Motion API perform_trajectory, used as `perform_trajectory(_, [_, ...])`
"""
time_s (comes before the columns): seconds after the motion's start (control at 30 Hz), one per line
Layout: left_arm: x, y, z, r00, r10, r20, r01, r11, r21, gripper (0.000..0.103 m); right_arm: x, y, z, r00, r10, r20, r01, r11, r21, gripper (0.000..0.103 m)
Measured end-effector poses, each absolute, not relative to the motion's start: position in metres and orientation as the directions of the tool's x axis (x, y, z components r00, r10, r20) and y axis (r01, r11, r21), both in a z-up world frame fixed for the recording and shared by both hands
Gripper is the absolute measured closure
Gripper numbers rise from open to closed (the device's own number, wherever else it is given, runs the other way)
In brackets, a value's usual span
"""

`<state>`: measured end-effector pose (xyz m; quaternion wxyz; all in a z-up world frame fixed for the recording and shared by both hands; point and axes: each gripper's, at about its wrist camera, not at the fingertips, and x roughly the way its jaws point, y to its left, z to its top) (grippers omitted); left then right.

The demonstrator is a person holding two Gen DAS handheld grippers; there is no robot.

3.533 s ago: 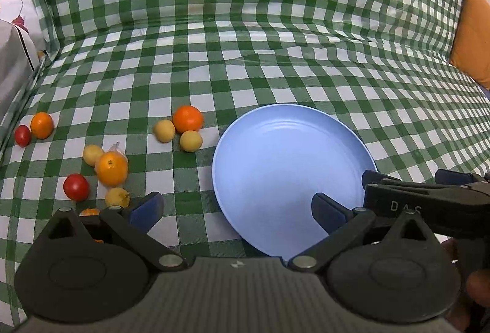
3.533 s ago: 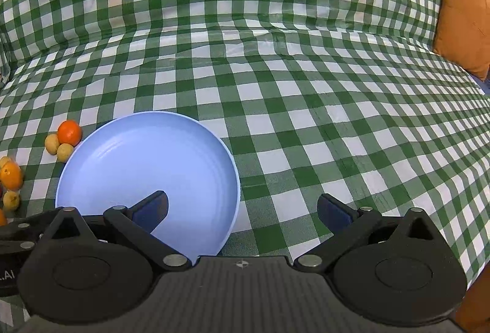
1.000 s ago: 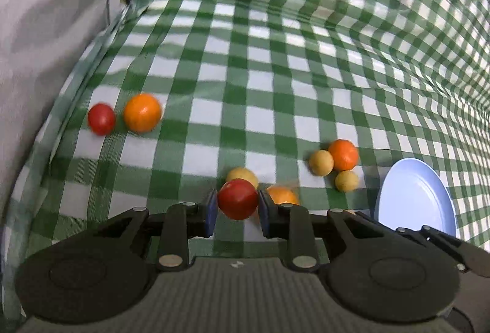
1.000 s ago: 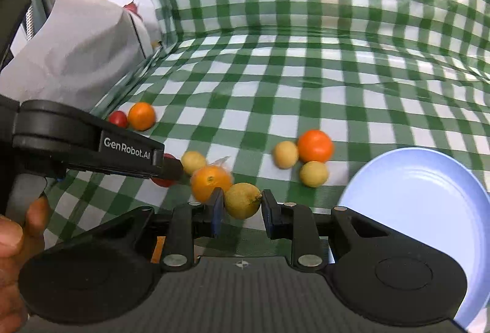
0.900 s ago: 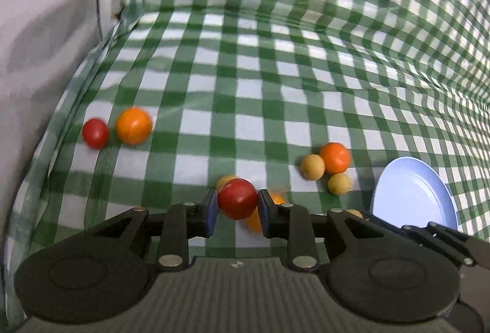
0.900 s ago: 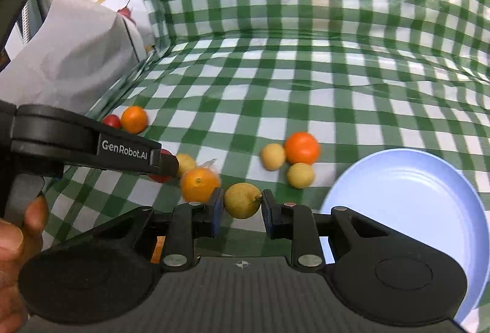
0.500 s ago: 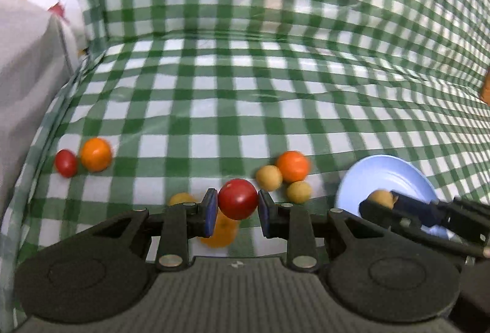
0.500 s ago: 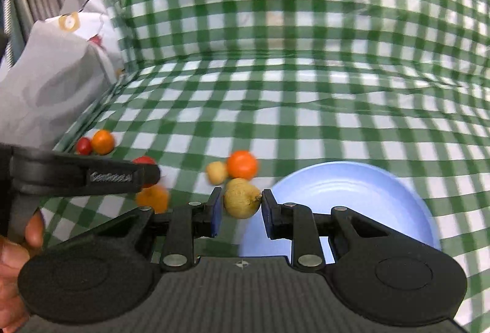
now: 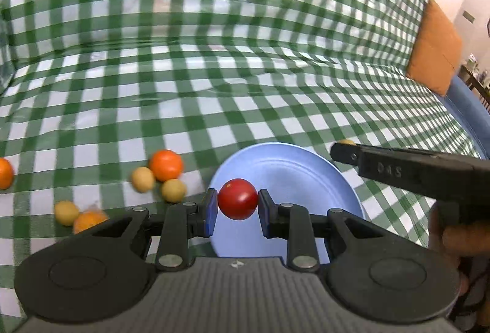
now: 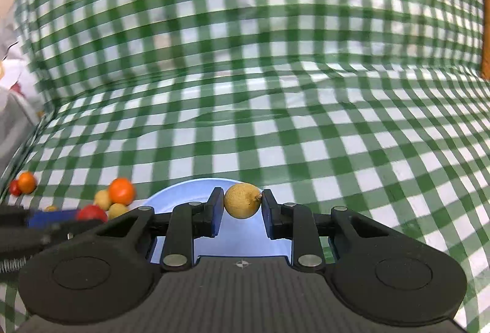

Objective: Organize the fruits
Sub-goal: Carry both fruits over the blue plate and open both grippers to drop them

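Risk here is mostly rolling. The left gripper (image 9: 237,203) pinches a red tomato (image 9: 237,203) between its 2 blue pads, and it hangs above the near side of the blue plate (image 9: 294,167). The right gripper (image 10: 242,200) pinches a small yellow-brown fruit (image 10: 242,200) in the same way, also over the plate (image 10: 180,192), nearer its far rim. The plate looks empty and smooth, so I think a round fruit let go from a height could bounce or roll over the low rim onto the checked cloth (image 9: 245,88). Both tools are close together above 1 plate, so they could knock each other, and a knock could push a fruit out of the pads too early. A hard squeeze could also split the soft tomato. Other fruits wait on the cloth to the left: an orange (image 9: 166,165) with 2 small yellow ones touching it, and more further left.
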<state>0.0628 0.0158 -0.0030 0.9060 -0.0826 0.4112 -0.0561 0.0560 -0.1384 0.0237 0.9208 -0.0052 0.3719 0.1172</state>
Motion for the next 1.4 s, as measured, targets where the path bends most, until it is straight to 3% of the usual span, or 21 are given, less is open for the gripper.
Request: perform_trajectory(1.4, [0.061,-0.009,-0.024,0.611,-0.187,-0.769,0.107,0.982,-0.153,0.072,0.050,-0.137,0.018,0.676,0.187,-0.713,-0.227,0.973,0.040,0.075])
